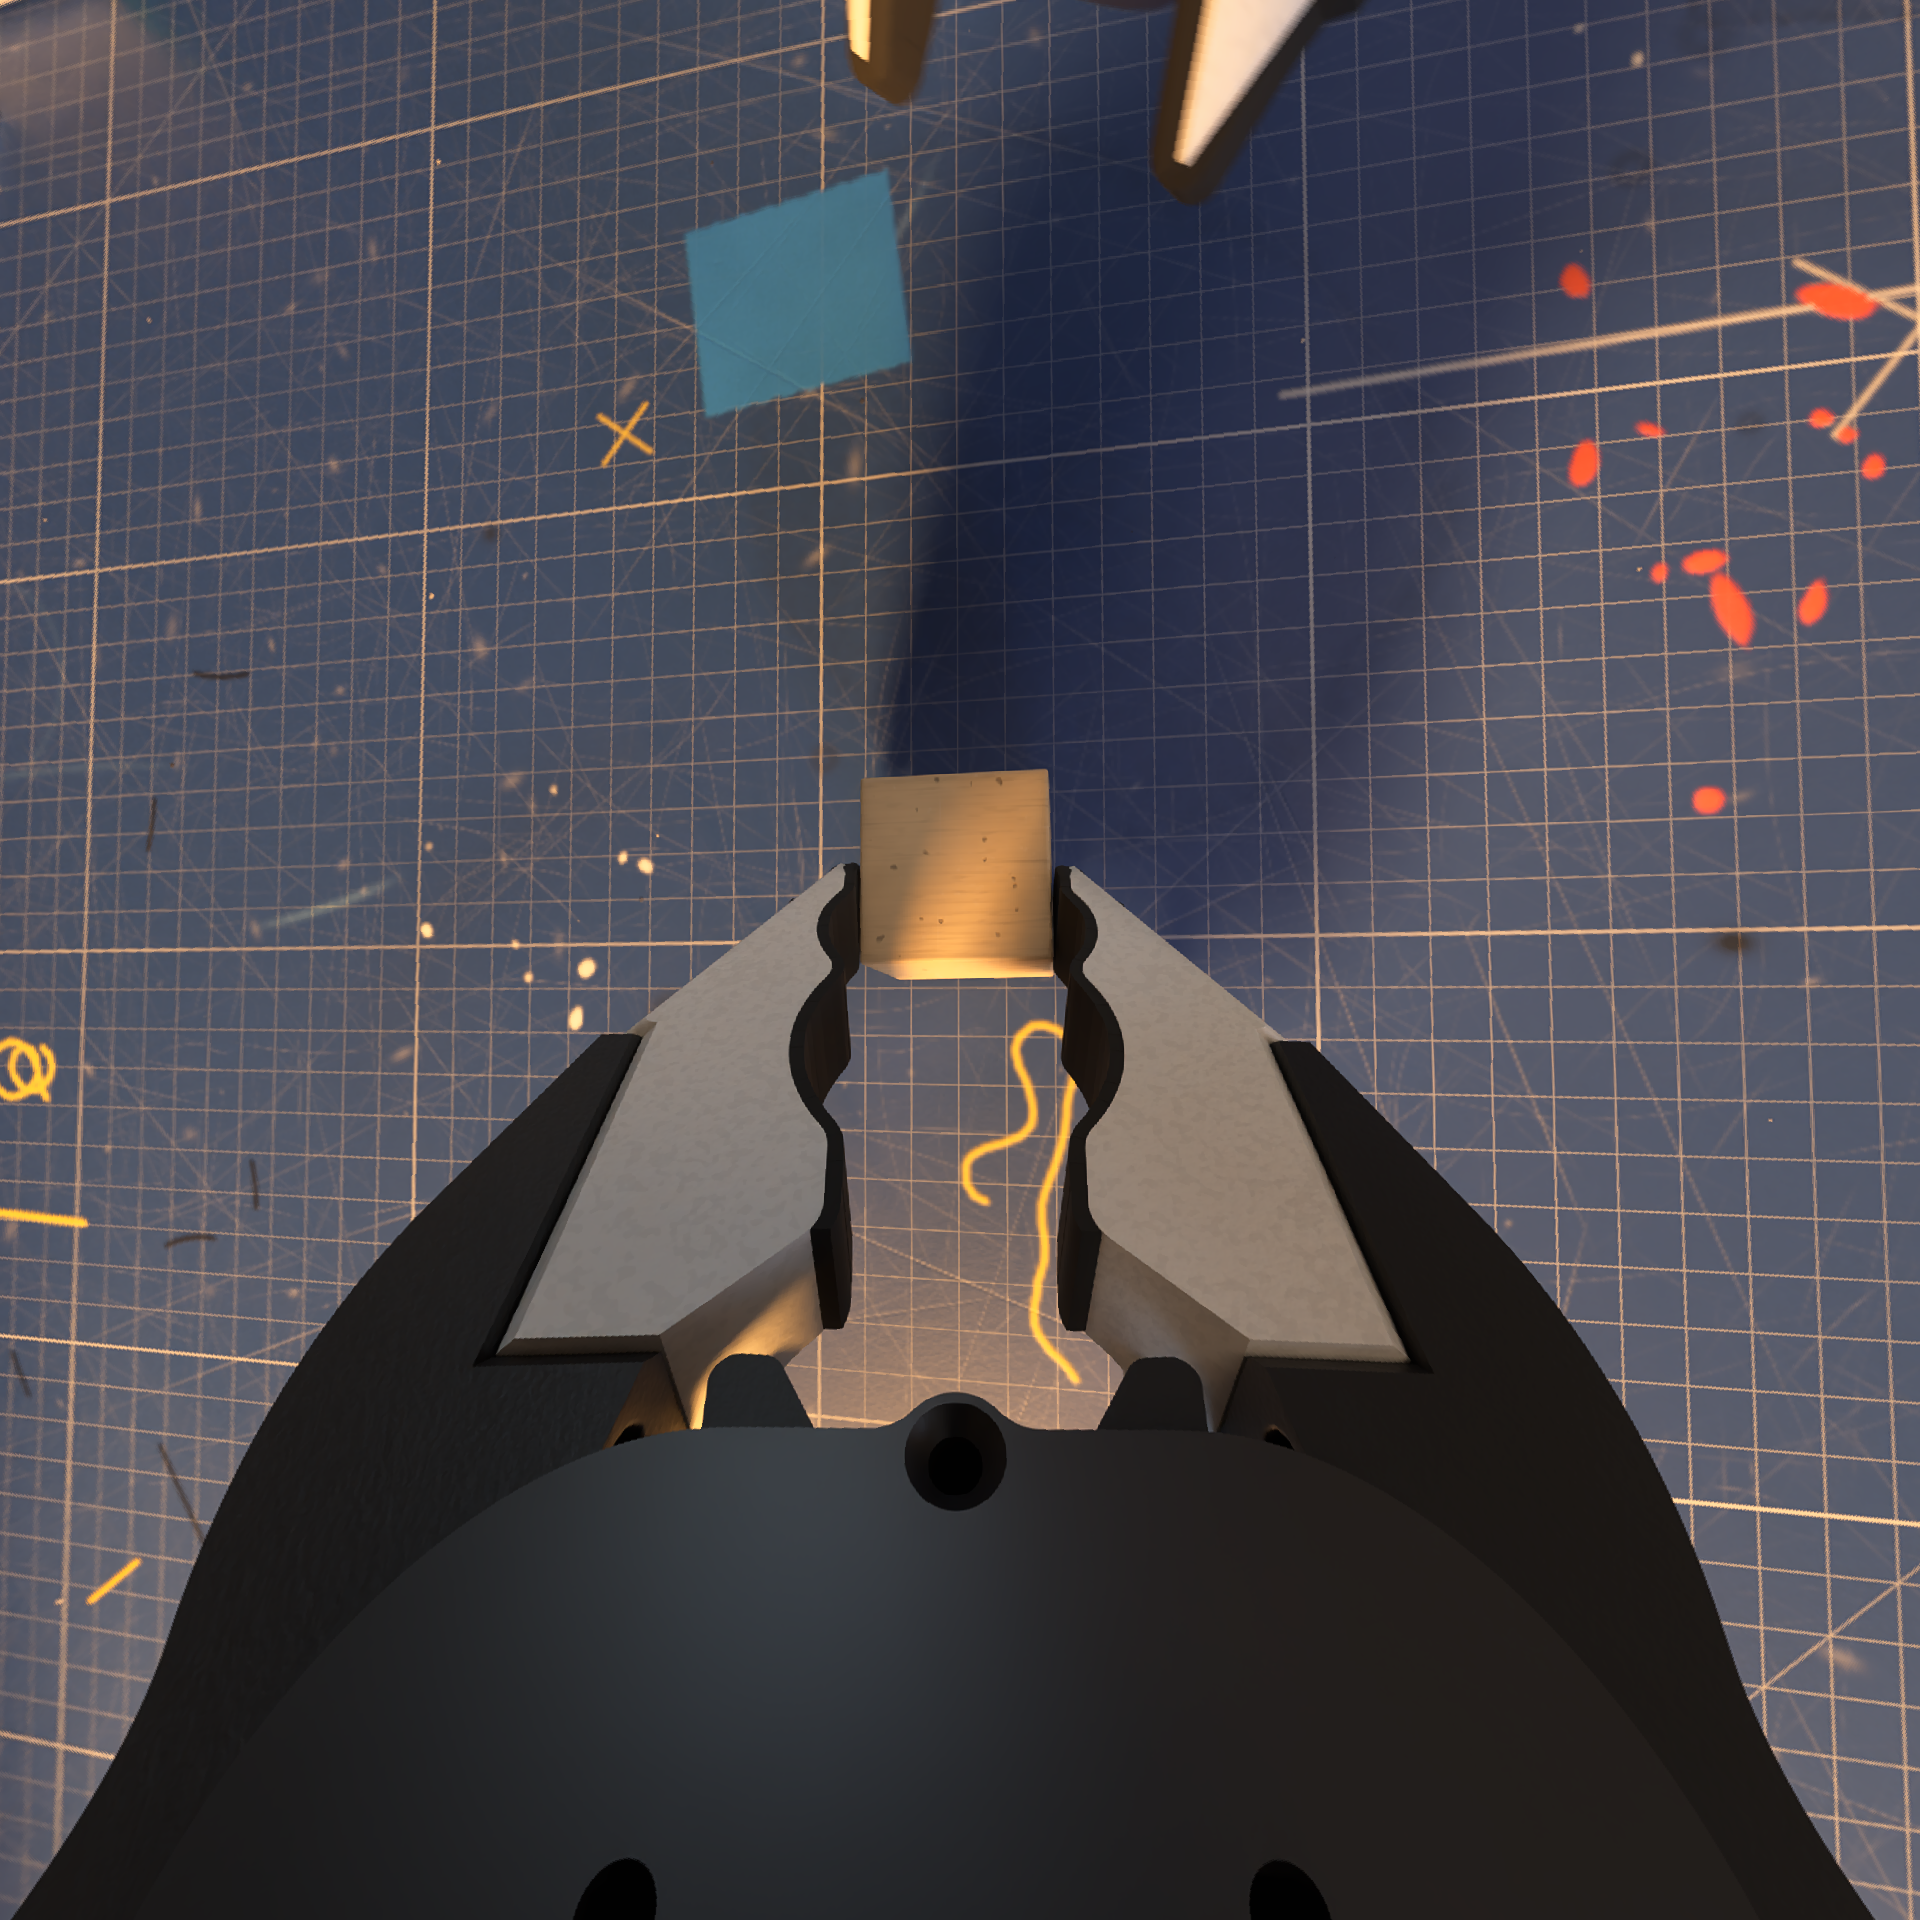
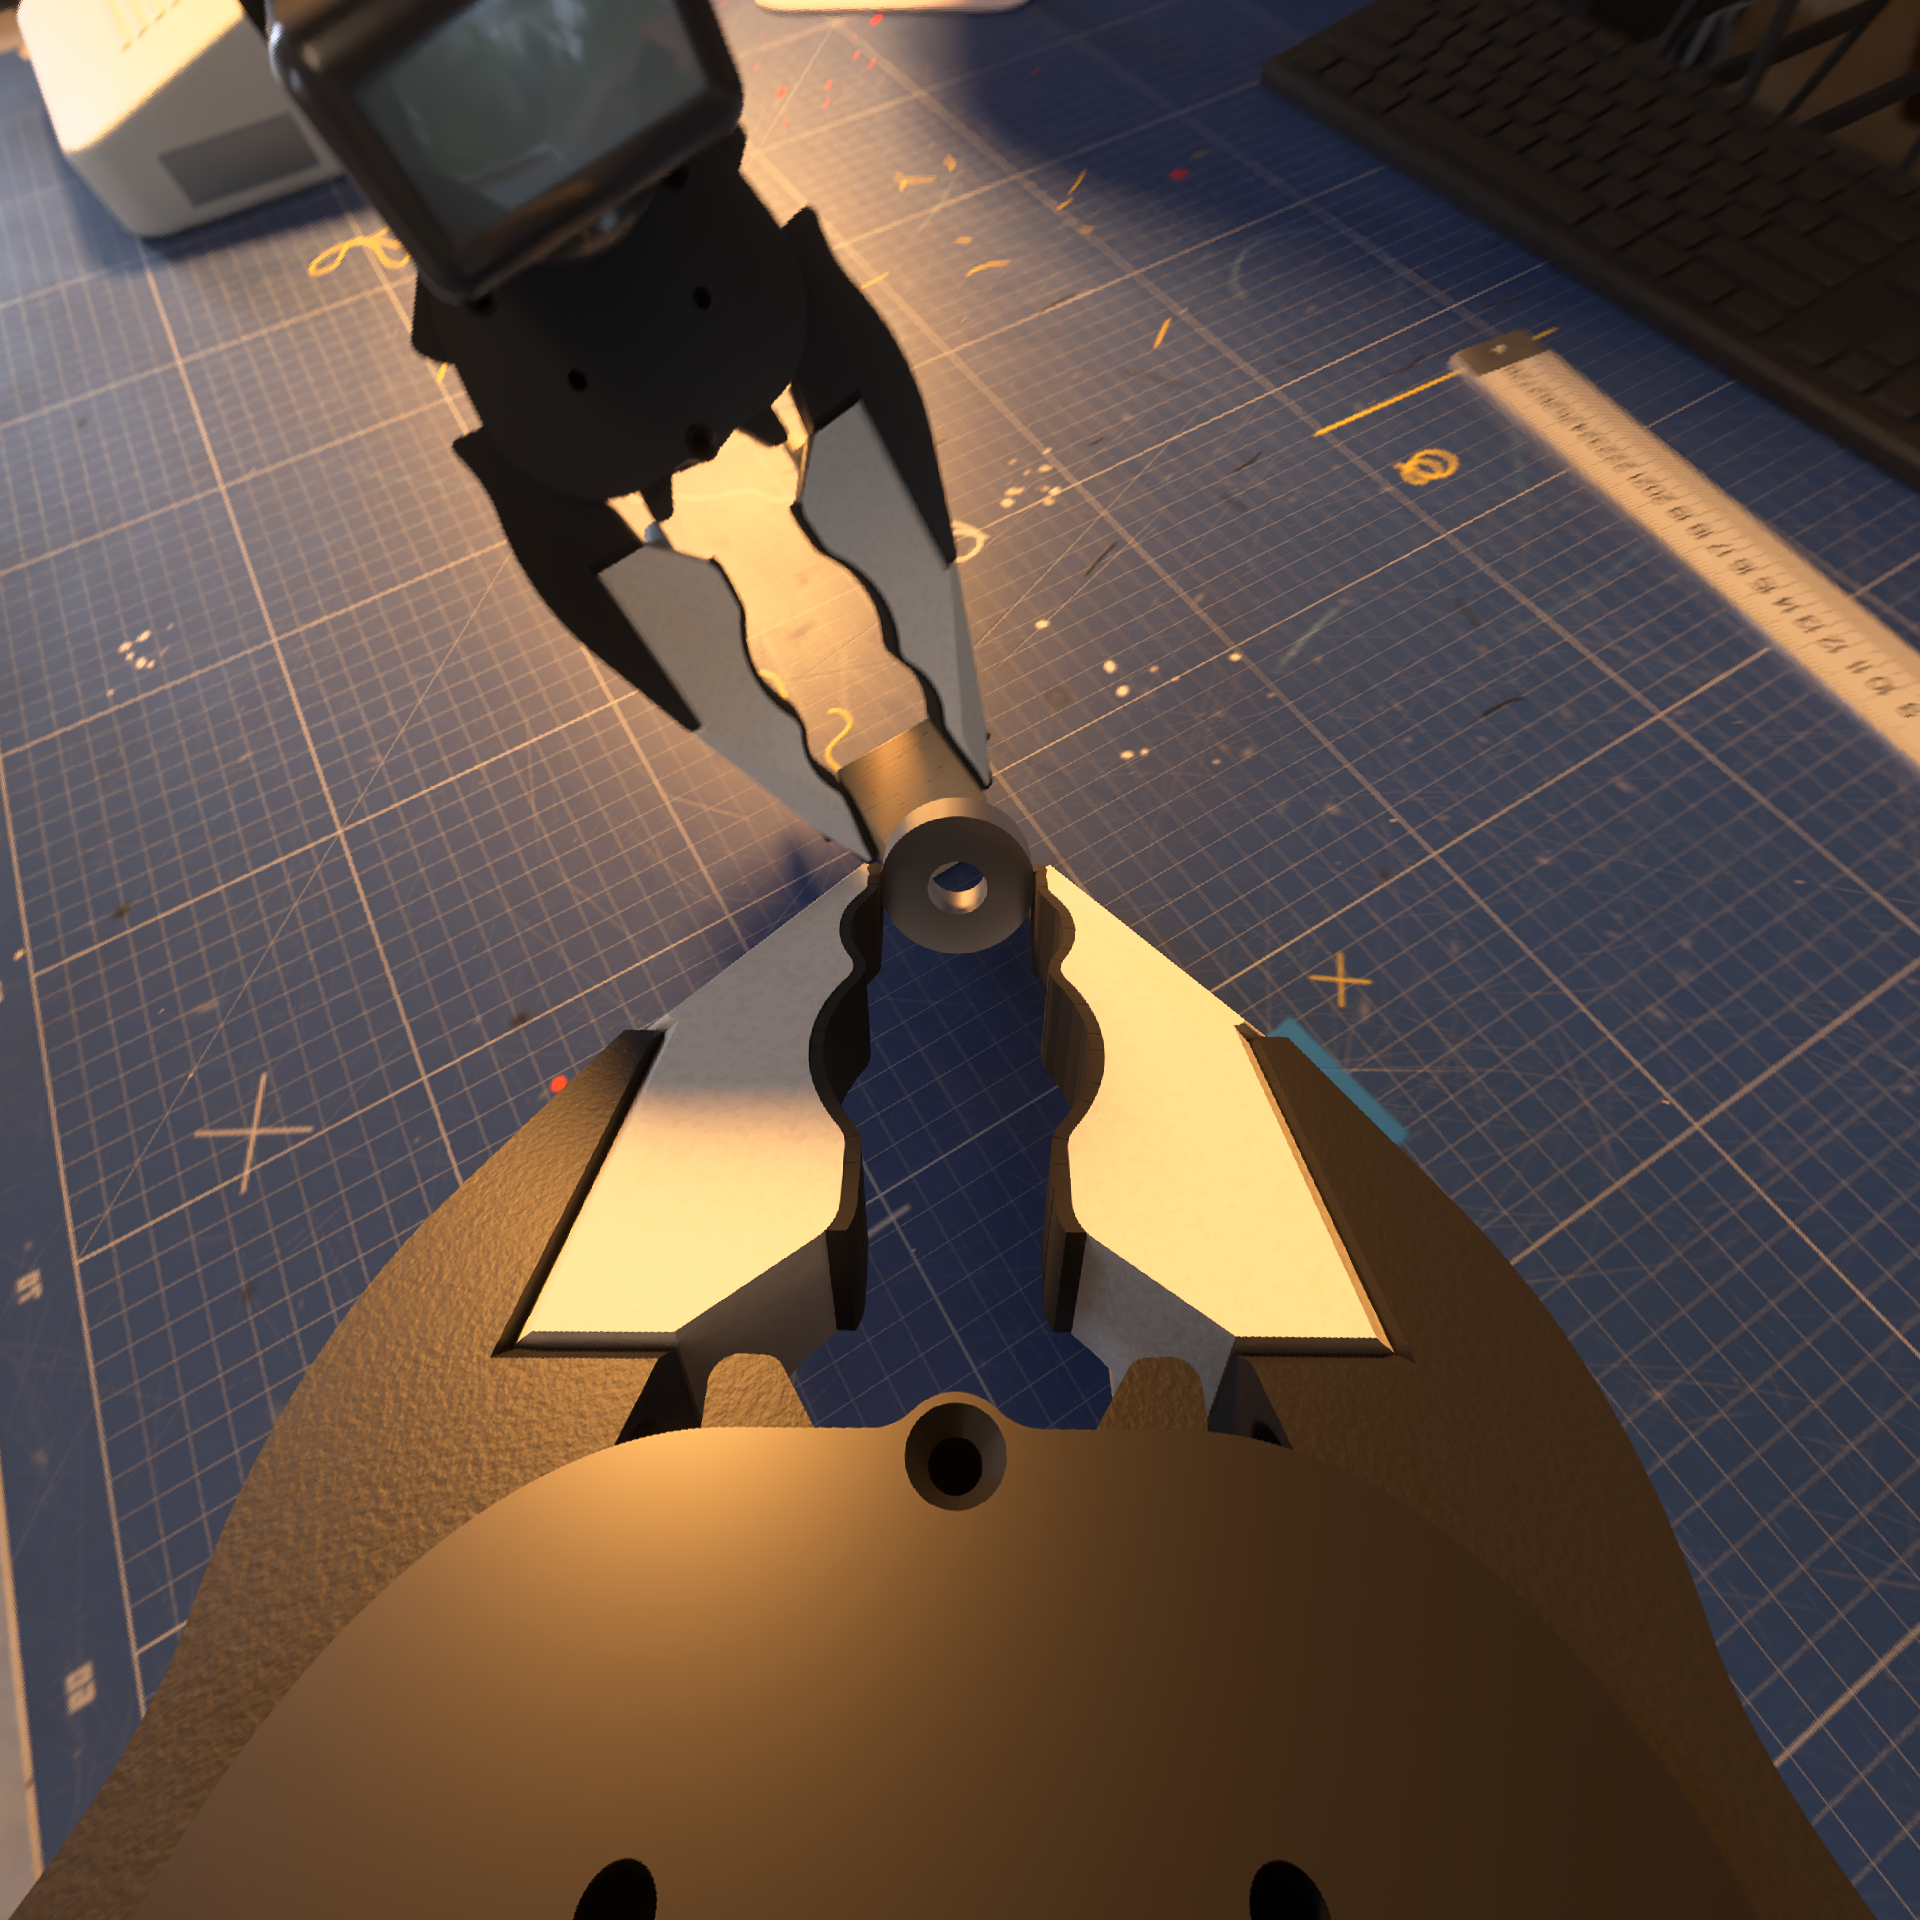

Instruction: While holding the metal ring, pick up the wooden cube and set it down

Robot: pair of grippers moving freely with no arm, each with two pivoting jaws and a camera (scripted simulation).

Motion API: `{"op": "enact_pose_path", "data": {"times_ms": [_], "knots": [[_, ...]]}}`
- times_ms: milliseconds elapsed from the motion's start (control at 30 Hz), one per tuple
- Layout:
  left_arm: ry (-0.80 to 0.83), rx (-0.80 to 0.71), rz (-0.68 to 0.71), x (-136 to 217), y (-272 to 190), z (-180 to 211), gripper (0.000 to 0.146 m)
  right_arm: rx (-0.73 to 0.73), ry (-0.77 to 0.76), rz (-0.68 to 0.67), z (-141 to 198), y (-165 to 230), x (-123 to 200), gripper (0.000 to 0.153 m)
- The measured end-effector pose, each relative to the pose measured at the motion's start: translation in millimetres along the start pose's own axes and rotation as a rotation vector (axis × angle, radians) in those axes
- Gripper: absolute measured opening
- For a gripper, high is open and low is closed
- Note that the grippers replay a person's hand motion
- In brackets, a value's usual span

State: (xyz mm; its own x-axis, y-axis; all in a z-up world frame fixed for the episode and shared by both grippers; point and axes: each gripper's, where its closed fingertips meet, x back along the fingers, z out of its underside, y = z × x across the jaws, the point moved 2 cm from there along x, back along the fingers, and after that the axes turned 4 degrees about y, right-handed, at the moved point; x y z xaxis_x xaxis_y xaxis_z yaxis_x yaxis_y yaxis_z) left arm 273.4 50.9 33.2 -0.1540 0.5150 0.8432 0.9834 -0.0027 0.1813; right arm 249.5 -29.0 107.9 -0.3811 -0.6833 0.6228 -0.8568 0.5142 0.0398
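- The left claw point(image 1: 956, 914) is closed on the wooden cube point(image 1: 954, 871), its two dark-edged fingertips pressed against the cube's opposite sides.
- The cube sits at the very tips of the fingers; whether it rests on the bench or is lifted off it cannot be told.
- The right claw point(image 2: 956, 902) grips the metal ring point(image 2: 958, 883) between its fingertips, the ring's hole facing the camera.
- In the right wrist view the left claw point(image 2: 914, 805) appears opposite, its tips and cube just behind the ring.
- Beneath both lies the bench point(image 1: 312, 727), covered by a blue gridded cutting mat with scratches, yellow scribbles and red spots.
- A light blue square patch point(image 1: 798, 293) lies flat on the mat beyond the cube.
- Farther off are a ruler point(image 2: 1704, 540), a dark keyboard point(image 2: 1621, 177) and a white box point(image 2: 156, 125).
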Motion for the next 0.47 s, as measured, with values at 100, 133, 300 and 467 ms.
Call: {"op": "enact_pose_path", "data": {"times_ms": [100,133,300,467], "knots": [[-0.023,0.021,0.003,1,-1,6,0.037,0.01,0.048,-0.019,6,5,-4,0.028],[-0.028,0.022,0.004,2,-1,9,0.037,0.002,0.06,-0.025,8,6,-5,0.028],[-0.052,0.04,0.02,6,-3,15,0.037,-0.081,0.096,-0.081,16,6,-9,0.028],[-0.071,0.043,0.033,6,-3,16,0.037,-0.104,0.106,-0.078,19,3,-13,0.028]]}}
